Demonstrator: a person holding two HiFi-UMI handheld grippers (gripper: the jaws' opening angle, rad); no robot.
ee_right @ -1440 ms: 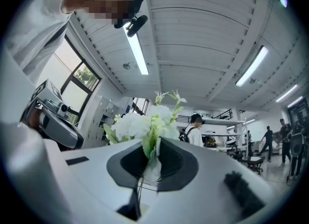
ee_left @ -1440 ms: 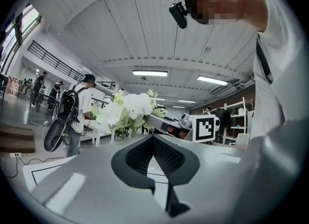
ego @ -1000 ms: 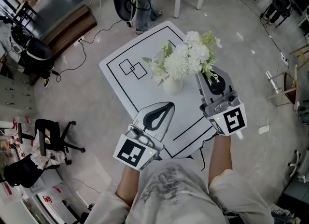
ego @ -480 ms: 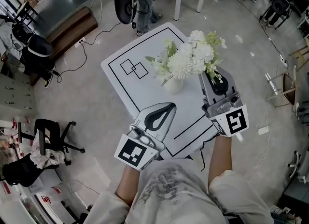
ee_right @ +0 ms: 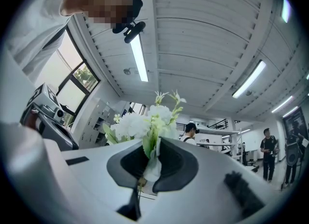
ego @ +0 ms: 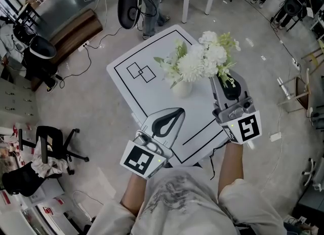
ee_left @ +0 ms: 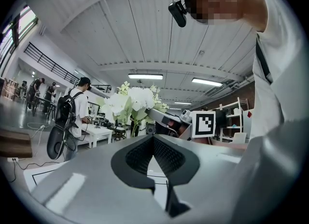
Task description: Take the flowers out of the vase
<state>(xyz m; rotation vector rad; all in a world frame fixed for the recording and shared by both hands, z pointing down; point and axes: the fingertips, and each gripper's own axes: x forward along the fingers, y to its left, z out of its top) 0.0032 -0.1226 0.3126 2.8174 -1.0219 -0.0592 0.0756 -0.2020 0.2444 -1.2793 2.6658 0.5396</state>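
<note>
1. A grey floor (ego: 91,102) surrounds the white bench (ego: 126,89) with black outlines at frame centre, as before.
2. The white vase (ego: 181,88) stands where it stood, just right of centre.
3. The flowers (ego: 201,59) have edged up and right since a second ago, though they are still over the vase mouth.
4. The right claw (ego: 212,78) is clamped on their stems and has shifted up-right with them.
5. The left claw (ego: 179,110), at lower centre, is closed on nothing and has not moved.
</note>
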